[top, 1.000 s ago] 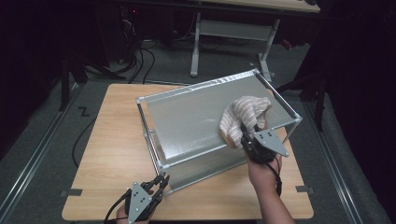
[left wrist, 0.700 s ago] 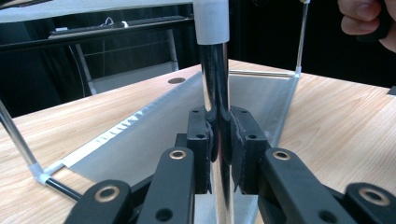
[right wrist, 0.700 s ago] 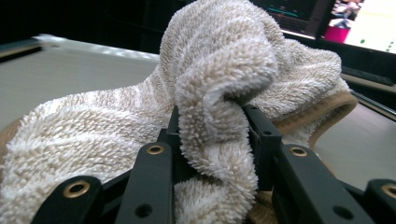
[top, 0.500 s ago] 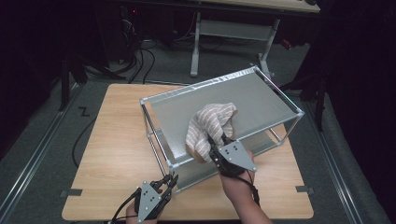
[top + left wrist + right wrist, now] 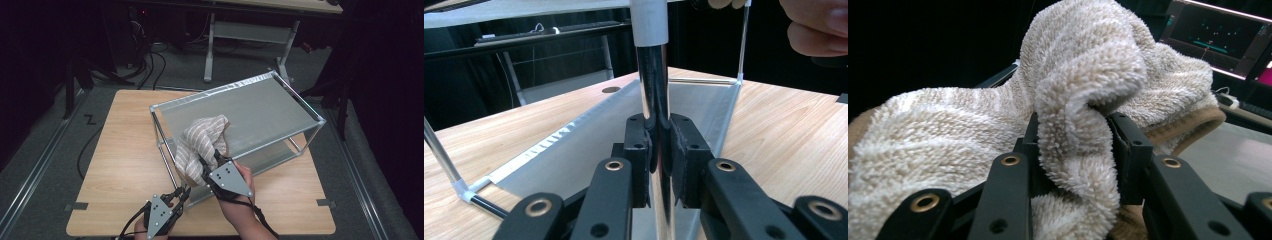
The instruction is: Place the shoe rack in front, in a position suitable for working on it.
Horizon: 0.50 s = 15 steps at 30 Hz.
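Striped towel (image 5: 200,145) clamped in right claw (image 5: 212,162) atop metal rack (image 5: 280,107), left claw (image 5: 181,192) gripping rack post (image 5: 655,100)

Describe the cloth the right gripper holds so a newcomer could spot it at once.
On the wooden table stands a metal-framed shelf rack. At its near left edge the right gripper pinches a fluffy towel. It is beige with pale stripes, the one soft thing there.

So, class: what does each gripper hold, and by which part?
Right gripper: striped towel, pinched on a bunched fold. Left gripper: the rack's front corner post, low down.
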Tool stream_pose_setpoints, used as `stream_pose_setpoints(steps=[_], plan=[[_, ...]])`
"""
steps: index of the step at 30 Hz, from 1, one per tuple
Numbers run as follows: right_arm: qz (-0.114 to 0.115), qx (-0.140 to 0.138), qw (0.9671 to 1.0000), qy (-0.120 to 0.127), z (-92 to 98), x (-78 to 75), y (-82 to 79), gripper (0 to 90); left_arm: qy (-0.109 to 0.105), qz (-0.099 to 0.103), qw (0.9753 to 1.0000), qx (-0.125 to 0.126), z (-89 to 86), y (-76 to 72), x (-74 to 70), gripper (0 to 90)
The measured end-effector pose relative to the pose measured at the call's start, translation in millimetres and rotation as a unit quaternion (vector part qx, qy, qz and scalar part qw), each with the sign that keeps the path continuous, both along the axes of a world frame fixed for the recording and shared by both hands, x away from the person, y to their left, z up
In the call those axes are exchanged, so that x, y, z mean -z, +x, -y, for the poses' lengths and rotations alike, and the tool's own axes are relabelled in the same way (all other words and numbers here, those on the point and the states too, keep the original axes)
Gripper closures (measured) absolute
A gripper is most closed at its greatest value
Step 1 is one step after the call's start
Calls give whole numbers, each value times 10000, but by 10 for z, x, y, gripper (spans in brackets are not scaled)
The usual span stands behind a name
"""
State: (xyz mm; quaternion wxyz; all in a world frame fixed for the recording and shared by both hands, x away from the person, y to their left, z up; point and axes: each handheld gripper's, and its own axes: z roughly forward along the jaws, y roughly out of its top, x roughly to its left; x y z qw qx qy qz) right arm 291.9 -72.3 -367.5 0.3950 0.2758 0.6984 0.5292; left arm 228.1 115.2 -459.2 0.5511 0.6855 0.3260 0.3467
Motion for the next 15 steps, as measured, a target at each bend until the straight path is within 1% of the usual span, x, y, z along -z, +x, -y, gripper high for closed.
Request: stream_pose_setpoints(steps=[3,6,7,8,10,15], plan=[[32,69,10000,-53,43,0,20,646,-4,-7,10000,1,-4,-5,0,791],[1,147,9999,-21,111,2,67,646,-2,-19,10000,11,-13,-15,-3,791],[4,173,9998,-26,130,2,78,645,30,-7,10000,15,-24,-20,-5,791],[6,202,9998,-26,156,3,92,646,-29,-48,10000,9,-27,-31,-2,791],[-1,264,9997,-7,214,5,121,645,6,-31,10000,20,-59,-44,-3,791],[-47,547,9985,88,405,13,226,643,-71,-72,9999,-7,-155,-76,-1,793]])
